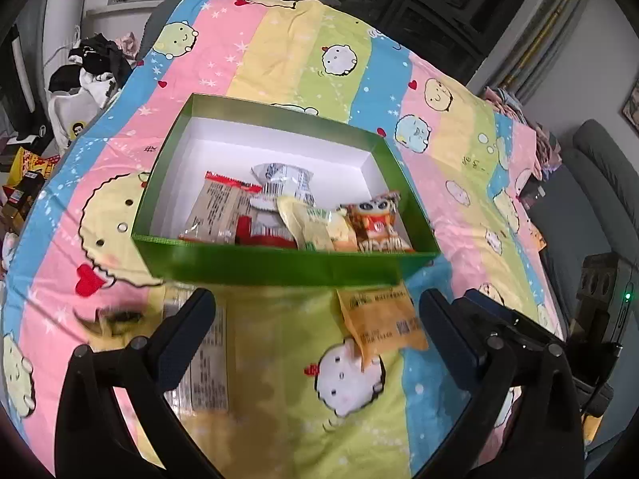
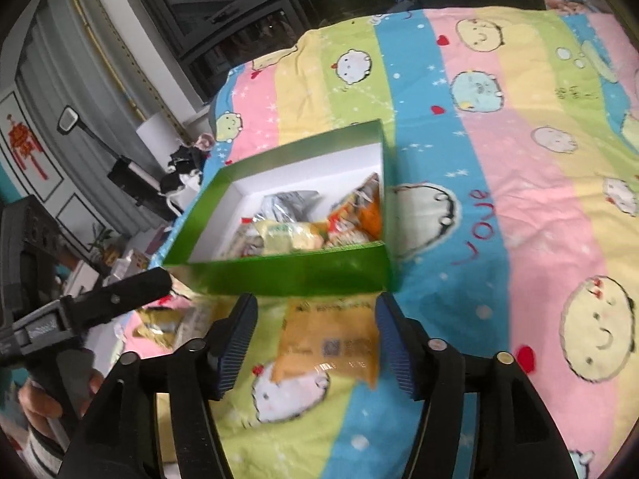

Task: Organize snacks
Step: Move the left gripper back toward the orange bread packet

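Observation:
A green box with a white inside rests on the striped cartoon bedsheet. It holds a tan and red packet, a silver packet, a yellow packet and an orange-brown cartoon packet. In front of the box lie an orange packet and a clear labelled packet. My left gripper is open above the sheet, holding nothing. My right gripper is open, with the orange packet flat on the sheet between its fingers, its pads apart from it. A gold packet lies left of it.
A hand holds the left gripper's handle at the lower left of the right wrist view. Clothes and snack bags pile up beyond the bed's left edge. A grey chair stands to the right, with dark windows behind the bed.

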A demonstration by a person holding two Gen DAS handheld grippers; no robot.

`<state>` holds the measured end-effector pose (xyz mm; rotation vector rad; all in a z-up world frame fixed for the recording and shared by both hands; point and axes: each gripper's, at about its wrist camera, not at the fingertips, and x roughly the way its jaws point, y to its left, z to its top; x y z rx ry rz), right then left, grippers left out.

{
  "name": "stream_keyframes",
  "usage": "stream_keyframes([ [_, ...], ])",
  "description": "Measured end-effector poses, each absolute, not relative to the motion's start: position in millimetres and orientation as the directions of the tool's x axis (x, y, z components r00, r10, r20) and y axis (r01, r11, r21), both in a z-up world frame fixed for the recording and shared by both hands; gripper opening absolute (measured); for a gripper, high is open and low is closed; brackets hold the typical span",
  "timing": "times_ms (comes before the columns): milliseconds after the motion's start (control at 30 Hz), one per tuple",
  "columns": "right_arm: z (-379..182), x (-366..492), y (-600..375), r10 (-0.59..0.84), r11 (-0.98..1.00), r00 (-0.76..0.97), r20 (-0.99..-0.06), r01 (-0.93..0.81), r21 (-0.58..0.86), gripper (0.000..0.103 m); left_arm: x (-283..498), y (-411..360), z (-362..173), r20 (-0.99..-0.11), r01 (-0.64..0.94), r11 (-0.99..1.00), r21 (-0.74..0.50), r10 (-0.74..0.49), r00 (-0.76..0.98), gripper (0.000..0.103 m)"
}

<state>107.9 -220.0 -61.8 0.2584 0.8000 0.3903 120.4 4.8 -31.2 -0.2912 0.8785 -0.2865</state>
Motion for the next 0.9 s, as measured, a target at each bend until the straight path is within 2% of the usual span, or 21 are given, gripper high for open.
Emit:
stream_keyframes([
  [100, -63, 96, -226, 0.424, 0.902, 0.634, -0.647, -0.232, 0.364, 0.078, 107, 3, -31, -0.708, 0.128, 0.928, -0.351, -0.352, 0.612, 0.102],
  [167, -64, 88, -229, 0.418, 0.905, 0.635, -0.65, -0.229, 0.358, 0.081, 99, 1, -30, -0.707, 0.13, 0.926, -0.354, -0.356, 0.611, 0.102],
  [500, -66, 61, -237, 0.436, 0.896, 0.62, -0.653, -0.232, 0.378, 0.081, 67, 0, -36, -0.711, 0.089, 0.874, -0.478, -0.444, 0.545, 0.102],
  [633, -69, 50, -239, 0.443, 0.893, 0.611, -0.656, -0.239, 0.381, 0.081, 54, 5, -40, -0.653, 0.11, 0.811, -0.575, -0.536, 0.535, 0.102],
  [900, -75, 34, -241, 0.442, 0.896, 0.605, -0.662, -0.266, 0.355, 0.081, 23, -2, -49, -0.566, 0.221, 0.752, -0.621, -0.626, 0.536, 0.102],
])
